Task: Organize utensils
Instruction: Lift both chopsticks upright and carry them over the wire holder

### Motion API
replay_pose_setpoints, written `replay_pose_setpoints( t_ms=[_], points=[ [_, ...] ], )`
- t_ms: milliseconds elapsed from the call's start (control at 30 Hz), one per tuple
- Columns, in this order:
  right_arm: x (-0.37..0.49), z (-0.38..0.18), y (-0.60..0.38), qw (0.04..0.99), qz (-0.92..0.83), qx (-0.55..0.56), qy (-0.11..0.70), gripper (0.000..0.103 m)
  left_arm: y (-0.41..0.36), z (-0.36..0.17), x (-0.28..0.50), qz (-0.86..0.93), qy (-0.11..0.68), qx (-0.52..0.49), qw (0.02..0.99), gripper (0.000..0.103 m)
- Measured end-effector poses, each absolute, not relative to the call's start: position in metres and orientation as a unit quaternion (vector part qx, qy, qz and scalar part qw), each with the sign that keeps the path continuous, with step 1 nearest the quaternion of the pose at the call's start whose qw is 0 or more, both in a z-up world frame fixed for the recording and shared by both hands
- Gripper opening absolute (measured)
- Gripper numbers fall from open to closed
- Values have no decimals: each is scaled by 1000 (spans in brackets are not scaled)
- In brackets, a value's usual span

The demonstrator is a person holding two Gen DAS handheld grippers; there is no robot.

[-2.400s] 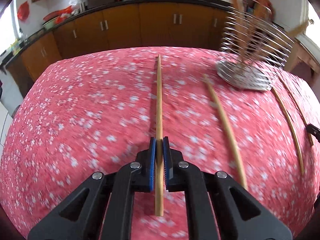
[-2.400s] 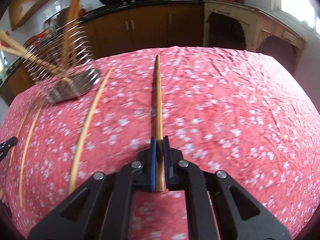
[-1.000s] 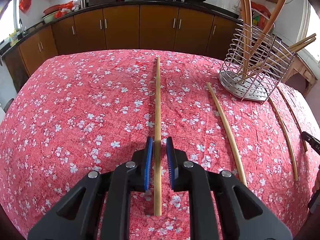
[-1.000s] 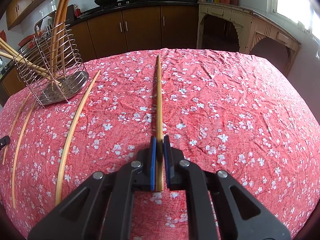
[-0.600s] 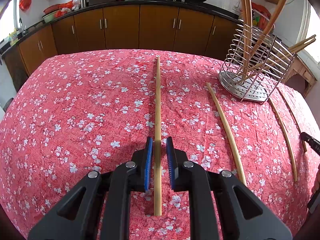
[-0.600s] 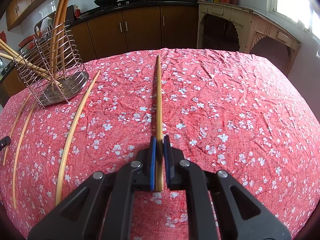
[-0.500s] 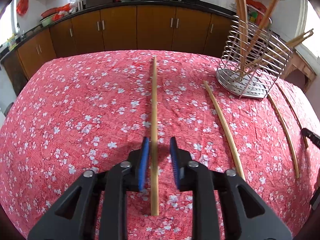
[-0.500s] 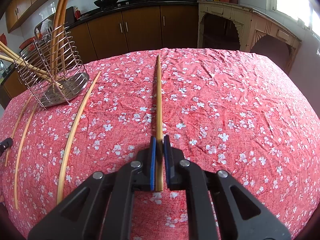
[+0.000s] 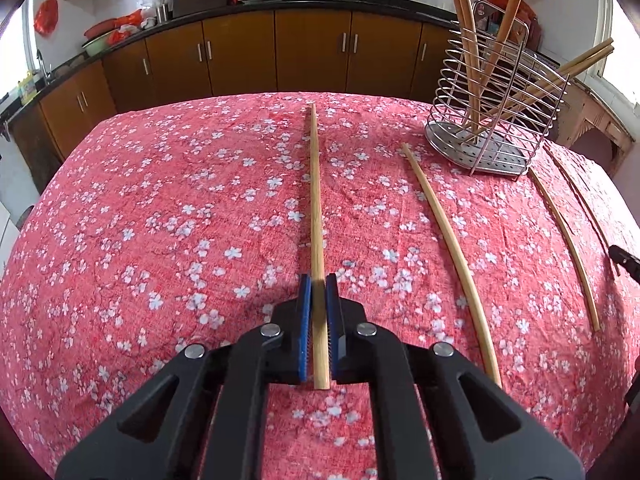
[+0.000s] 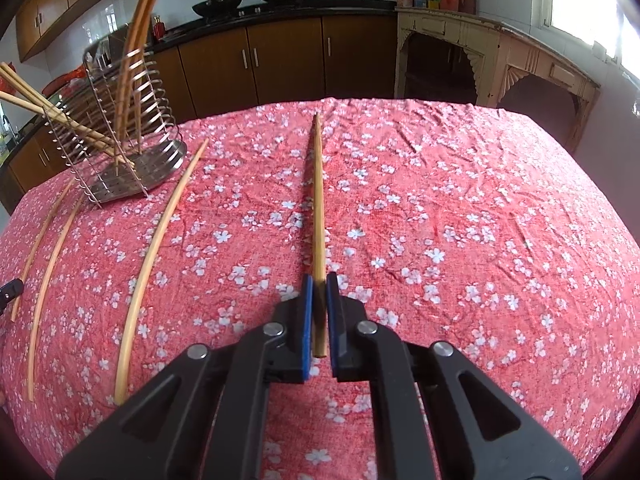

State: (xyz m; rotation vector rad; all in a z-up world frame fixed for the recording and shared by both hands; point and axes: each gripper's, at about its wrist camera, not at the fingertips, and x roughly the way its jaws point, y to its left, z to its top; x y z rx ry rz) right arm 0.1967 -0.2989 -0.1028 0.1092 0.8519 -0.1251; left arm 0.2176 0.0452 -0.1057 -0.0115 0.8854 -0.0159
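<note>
left tongs point(image 9: 319, 290) clamped on a chopstick point(image 9: 316, 200); right tongs point(image 10: 319, 290) clamped on another chopstick point(image 10: 318, 200)

A red floral tablecloth point(image 9: 160, 208) covers the table; beside the wire utensil rack point(image 9: 496, 120) on it lie three loose chopsticks point(image 9: 452, 248).

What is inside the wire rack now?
Inside the rack stand several chopsticks, leaning apart, their tips on its perforated metal base. Some lean out through the side wires. The wires and sticks overlap, so I cannot count them exactly.
</note>
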Motion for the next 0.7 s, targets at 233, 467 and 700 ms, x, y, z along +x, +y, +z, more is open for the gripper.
replay_pose_setpoints(
  t_ms=[233, 467, 700],
  points=[
    [174, -66, -305, 928, -61, 59, 363, 8, 52, -82, 194, -19, 395, -21, 918, 7],
    [162, -35, -305, 944, -57, 61, 320, 8, 58, -45, 177, -30, 337, -50, 940, 7],
    [150, -8, -305, 960, -45, 72, 268, 8, 71, -13, 166, -37, 272, -92, 957, 7]
  ],
)
